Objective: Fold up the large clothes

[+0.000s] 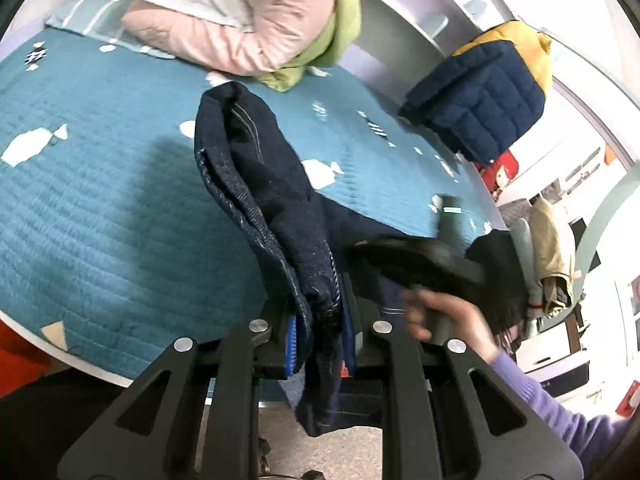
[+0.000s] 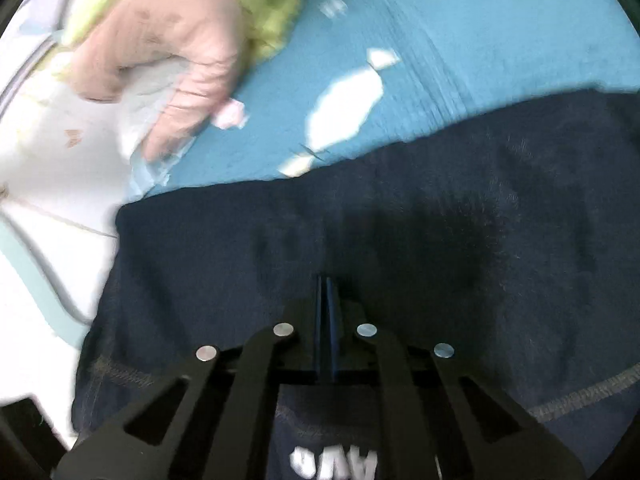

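Note:
Dark blue jeans [image 1: 256,168] hang in a folded bunch from my left gripper [image 1: 320,336], which is shut on the denim between its blue pads and holds it above the teal bed cover [image 1: 100,200]. The rest of the jeans [image 2: 400,208] lies flat on the bed in the right wrist view, with a stitched hem and white lettering near the bottom edge. My right gripper [image 2: 327,284] hovers just over that denim, its blue pads pressed together with nothing visible between them. To the right in the left wrist view, a hand [image 1: 444,316] in a purple sleeve grips the blurred black right tool.
A pile of pink and green quilted clothes [image 1: 260,12] lies at the far side of the bed, seen also as pink and green clothes [image 2: 180,40]. A navy and yellow padded jacket [image 1: 480,104] sits at the bed's right edge. Floor and furniture lie beyond the bed edge [image 1: 120,376].

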The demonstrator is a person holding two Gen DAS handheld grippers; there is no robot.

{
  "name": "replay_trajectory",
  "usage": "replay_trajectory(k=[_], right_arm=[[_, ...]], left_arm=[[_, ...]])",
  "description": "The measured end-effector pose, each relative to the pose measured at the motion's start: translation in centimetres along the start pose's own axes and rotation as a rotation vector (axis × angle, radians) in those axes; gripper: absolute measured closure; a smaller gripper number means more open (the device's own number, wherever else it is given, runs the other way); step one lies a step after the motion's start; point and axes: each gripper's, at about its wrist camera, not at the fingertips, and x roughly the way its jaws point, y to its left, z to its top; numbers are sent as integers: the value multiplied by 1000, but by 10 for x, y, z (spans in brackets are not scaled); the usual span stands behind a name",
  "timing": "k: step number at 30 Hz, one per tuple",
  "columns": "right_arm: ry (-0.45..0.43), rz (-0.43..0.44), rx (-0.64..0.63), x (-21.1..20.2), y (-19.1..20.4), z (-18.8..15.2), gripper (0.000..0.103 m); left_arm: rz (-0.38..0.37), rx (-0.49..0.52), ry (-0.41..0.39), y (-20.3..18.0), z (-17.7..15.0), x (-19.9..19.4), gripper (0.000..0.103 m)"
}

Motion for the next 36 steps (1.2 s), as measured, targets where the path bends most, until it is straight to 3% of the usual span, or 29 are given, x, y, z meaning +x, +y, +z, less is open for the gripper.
replay_trajectory(k=[4,6,7,10,12,16,19,21,22,23,26,30,32,36], right_arm=[[48,106,122,15,-29,4,103],[67,92,106,-3,-26,-3,103],[69,93,89,-12,-24,-10,98],[97,87,59,-42,-23,-56,98],[99,68,75,-44,-33,-82,103],[135,89,119,-25,-45,-83,103],[127,119,124,-53,-36,-68,90],[55,181,140,-91,-32,-58,70],[26,206,145,-113,-29,-53,53],[18,212,126,-132,-22,-48,49],[-3,236,8,-175,11,-44,41],[-61,102,-136,-205,48,-48,30],[-31,80,-183,-197,57,-56,30],[20,-49,-232,-168,62,-58,29]], left_arm=[[-47,34,17,-19,-3,7,86],[-55,65,20,-32,-4,10,86],[-62,76,21,-37,-4,10,86],[-67,100,24,-47,-6,12,86],[-67,124,28,-58,-10,15,86],[-77,163,59,-75,-21,25,86],[-92,188,70,-91,-30,33,86],[-86,209,69,-100,-36,39,86],[-87,217,75,-105,-39,43,86],[-90,222,79,-109,-41,46,86],[-83,263,96,-120,-50,57,86],[-78,293,120,-128,-59,70,86],[-62,321,118,-133,-62,73,86],[-57,338,131,-138,-66,80,86]])
